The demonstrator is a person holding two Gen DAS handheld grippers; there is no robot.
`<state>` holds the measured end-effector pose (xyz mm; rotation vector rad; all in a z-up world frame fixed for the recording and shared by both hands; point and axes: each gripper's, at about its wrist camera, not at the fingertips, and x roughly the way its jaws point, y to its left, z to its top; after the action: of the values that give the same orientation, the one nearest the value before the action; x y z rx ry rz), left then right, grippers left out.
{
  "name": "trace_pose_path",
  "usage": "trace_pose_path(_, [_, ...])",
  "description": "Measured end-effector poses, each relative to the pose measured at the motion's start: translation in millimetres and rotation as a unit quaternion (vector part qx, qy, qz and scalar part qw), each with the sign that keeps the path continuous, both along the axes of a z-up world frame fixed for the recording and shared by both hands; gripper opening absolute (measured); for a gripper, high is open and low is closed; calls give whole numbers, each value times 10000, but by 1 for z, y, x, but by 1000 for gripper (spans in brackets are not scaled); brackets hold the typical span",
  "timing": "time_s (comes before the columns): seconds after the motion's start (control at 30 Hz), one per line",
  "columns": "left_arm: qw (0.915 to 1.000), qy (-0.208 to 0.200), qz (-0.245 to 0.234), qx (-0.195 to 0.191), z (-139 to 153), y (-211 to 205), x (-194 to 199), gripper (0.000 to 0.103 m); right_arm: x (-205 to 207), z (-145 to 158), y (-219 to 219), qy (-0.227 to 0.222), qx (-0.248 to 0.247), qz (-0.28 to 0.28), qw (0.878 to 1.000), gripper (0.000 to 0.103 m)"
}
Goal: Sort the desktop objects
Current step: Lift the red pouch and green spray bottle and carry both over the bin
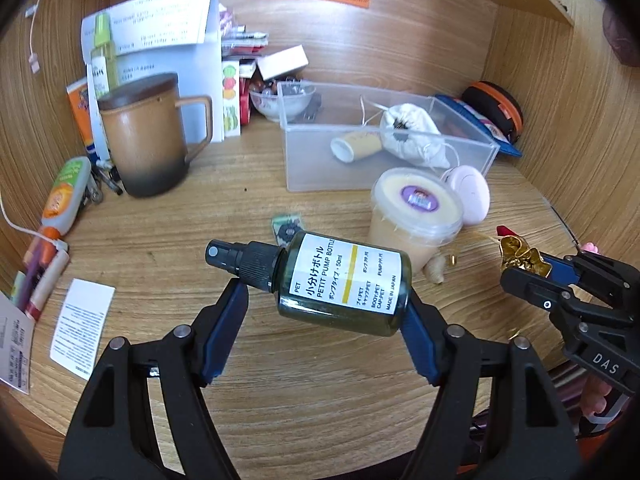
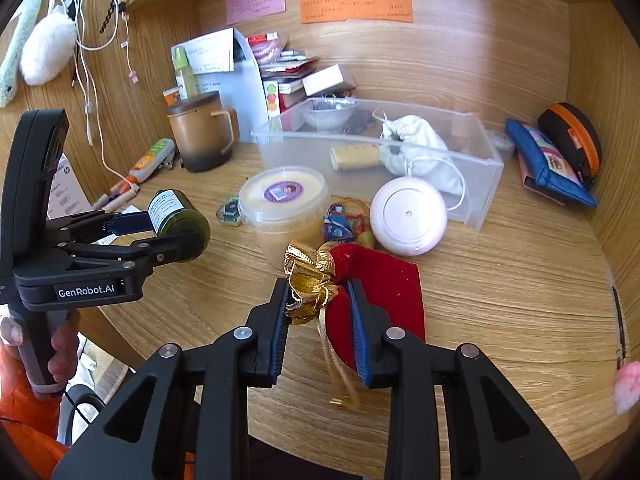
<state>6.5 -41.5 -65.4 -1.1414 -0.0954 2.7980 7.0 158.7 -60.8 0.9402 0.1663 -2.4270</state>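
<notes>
A dark green spray bottle [image 1: 344,280] with a white label and black pump top lies crosswise between my left gripper's blue pads, lifted off the wooden desk; my left gripper [image 1: 324,292] is shut on it. The right wrist view has the same bottle [image 2: 182,220] in the left gripper [image 2: 160,232], which a hand holds. My right gripper [image 2: 318,286] is shut on the gold-ribboned neck of a red velvet pouch [image 2: 384,280], whose body rests on the desk. From the left wrist camera, the right gripper [image 1: 520,268] is at the right edge with the gold ribbon [image 1: 516,252] in it.
A clear plastic bin [image 2: 476,184] at the back holds a white drawstring bag [image 2: 420,144] and a small tube. In front of it stand a lidded cream tub [image 2: 284,196] and a pink round case [image 2: 408,216]. A brown lidded mug [image 1: 148,136], papers and pens crowd the left.
</notes>
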Motion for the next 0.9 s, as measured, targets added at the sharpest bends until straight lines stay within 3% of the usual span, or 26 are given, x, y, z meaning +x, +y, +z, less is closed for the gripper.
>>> trace_pose_path(0.53, [9976, 655, -82, -226, 48, 9, 9, 73, 3, 54, 25, 595, -133, -257, 9978, 25])
trace_pose_path(0.9, [9937, 1041, -184, -369, 82, 22, -3, 73, -20, 80, 34, 890, -137, -335, 9954, 25])
